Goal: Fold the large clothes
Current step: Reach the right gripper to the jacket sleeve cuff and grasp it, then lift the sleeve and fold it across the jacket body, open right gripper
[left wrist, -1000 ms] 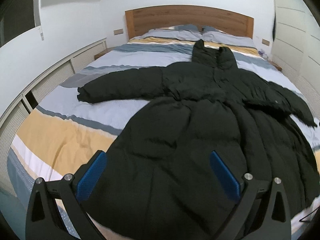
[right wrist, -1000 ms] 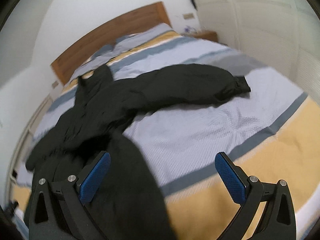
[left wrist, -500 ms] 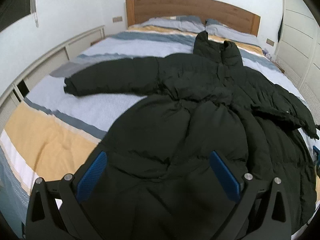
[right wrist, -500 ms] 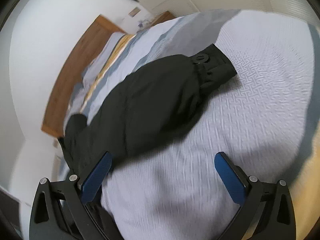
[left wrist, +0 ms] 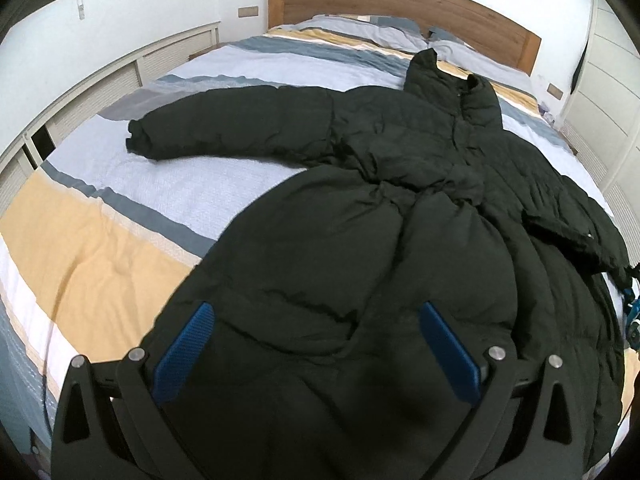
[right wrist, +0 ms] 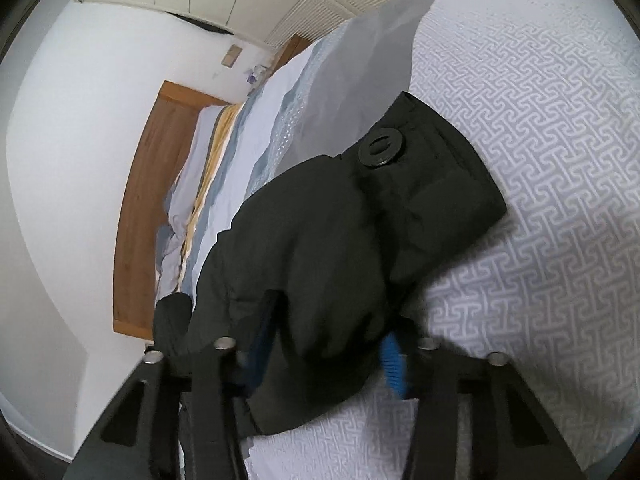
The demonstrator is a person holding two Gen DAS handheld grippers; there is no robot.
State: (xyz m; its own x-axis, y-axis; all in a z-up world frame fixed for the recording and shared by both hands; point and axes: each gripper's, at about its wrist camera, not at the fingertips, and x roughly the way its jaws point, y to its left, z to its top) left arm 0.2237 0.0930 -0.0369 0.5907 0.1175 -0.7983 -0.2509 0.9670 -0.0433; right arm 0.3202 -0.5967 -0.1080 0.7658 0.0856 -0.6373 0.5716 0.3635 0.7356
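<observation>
A black puffer coat (left wrist: 400, 208) lies spread on a striped bed (left wrist: 100, 240), collar toward the wooden headboard (left wrist: 400, 4), one sleeve (left wrist: 224, 124) stretched out flat across the pale bedding. Pillows (left wrist: 360, 32) sit against the headboard, and slatted white panels (left wrist: 100, 84) run along the wall beside the bed. The left gripper (left wrist: 316, 344) hangs over the coat's hem with its blue pads (left wrist: 184, 344) spread wide, nothing between them. The right gripper (right wrist: 324, 352) has its fingers drawn in on the other sleeve (right wrist: 340, 248) just behind the cuff, which bears a round black snap (right wrist: 382, 147). That sleeve covers most of the pads, which are blurred, so the exact contact is hard to make out. No readable writing shows; any marking on the snap is too small to read. A blue object (left wrist: 632, 312) at the left view's right edge is cut off.
</observation>
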